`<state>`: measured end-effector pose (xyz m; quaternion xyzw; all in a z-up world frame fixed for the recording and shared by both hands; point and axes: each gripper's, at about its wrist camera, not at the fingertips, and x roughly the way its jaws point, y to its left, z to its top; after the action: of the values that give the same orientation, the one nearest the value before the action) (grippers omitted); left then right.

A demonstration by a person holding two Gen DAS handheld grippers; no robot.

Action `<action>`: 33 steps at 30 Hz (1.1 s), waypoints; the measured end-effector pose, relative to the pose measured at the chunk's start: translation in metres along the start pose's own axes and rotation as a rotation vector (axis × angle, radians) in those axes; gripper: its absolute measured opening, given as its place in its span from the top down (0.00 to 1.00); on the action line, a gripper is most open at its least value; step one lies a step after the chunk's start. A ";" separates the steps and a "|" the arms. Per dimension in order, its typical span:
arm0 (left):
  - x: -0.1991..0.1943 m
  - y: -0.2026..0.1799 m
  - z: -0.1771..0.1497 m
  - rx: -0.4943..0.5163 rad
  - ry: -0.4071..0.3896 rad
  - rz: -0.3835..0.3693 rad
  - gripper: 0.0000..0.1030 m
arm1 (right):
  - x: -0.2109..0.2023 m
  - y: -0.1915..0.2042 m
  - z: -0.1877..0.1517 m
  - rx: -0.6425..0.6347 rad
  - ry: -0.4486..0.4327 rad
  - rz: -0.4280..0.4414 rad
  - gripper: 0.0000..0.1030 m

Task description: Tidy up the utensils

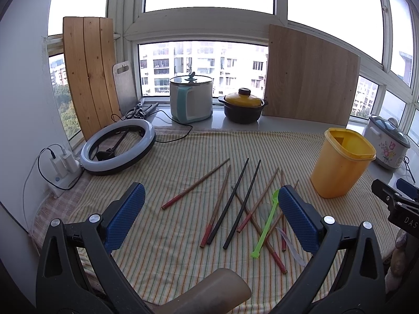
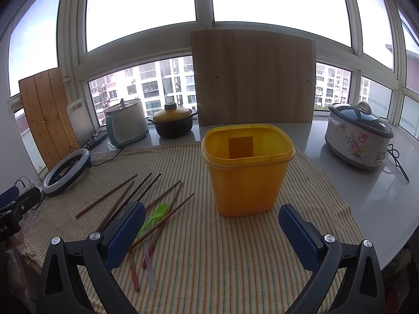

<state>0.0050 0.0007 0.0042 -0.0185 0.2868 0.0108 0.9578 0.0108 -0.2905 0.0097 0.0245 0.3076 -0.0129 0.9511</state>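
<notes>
Several chopsticks (image 1: 230, 198), brown with red tips and two black ones, lie scattered on the striped cloth (image 1: 170, 248). A green plastic spoon (image 1: 267, 223) and a clear spoon (image 1: 292, 246) lie among them. An empty yellow tub (image 1: 341, 162) stands upright to their right. My left gripper (image 1: 210, 216) hovers open above the pile, nothing between its fingers. In the right wrist view my right gripper (image 2: 210, 235) is open in front of the yellow tub (image 2: 247, 172), with the chopsticks (image 2: 146, 198) and green spoon (image 2: 154, 218) at its left finger.
On the sill stand a white pot (image 1: 191, 99), a yellow-lidded pot (image 1: 243, 106), wooden boards (image 1: 311, 76) and a floral cooker (image 2: 358, 136). A ring light (image 1: 117, 146) and charger (image 1: 64, 164) lie at the left. The table edge curves at the right (image 2: 379, 222).
</notes>
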 end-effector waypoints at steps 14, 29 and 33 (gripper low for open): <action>0.038 0.047 -0.012 0.027 0.050 0.025 0.02 | 0.027 0.001 -0.016 0.051 0.059 0.101 0.03; 0.128 0.059 -0.001 0.092 0.218 -0.181 0.60 | 0.092 0.026 -0.017 0.073 0.310 0.279 0.36; 0.155 0.057 -0.004 0.091 0.287 -0.225 0.71 | 0.125 0.035 -0.020 0.145 0.427 0.334 0.58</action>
<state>0.1306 0.0586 -0.0862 -0.0084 0.4169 -0.1124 0.9020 0.1019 -0.2554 -0.0783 0.1450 0.4909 0.1278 0.8495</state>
